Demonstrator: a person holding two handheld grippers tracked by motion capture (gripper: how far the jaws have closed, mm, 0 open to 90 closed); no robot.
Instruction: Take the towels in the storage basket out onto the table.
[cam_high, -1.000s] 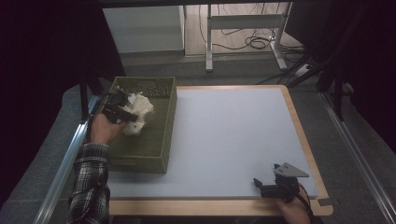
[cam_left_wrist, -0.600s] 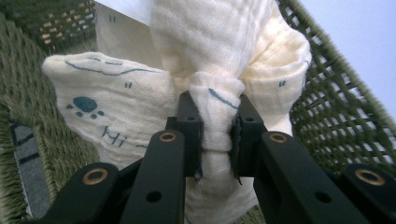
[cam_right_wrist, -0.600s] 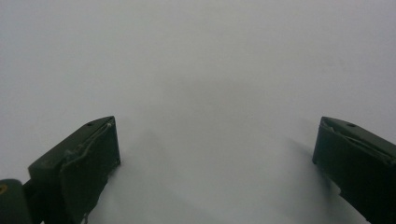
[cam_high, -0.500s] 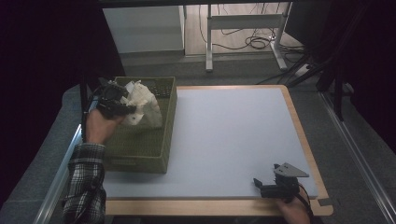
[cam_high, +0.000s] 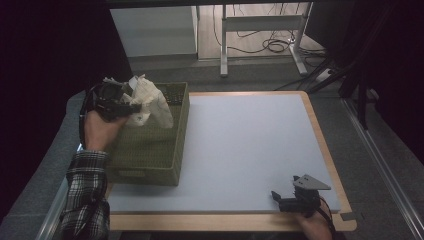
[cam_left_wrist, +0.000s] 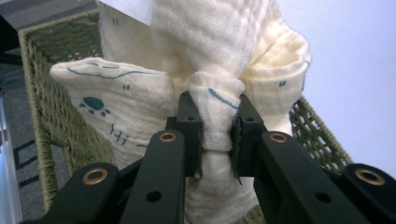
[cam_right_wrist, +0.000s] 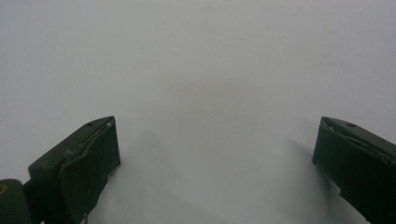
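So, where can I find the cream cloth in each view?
High view: the cream cloth hangs upper left, over the green woven basket.
Left gripper view: centre, pinched in the left claw.
Right gripper view: not in it.
Shared landmark: the basket.

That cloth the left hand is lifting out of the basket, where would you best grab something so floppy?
Best on a bunched fold, as the left gripper does: its jaws are shut on a gathered ridge of the cloth, coming from above the basket. Soft cloth has no firm edge, so a pinched-up thick fold probably holds better than a flat single layer. The right gripper rests open on the table.
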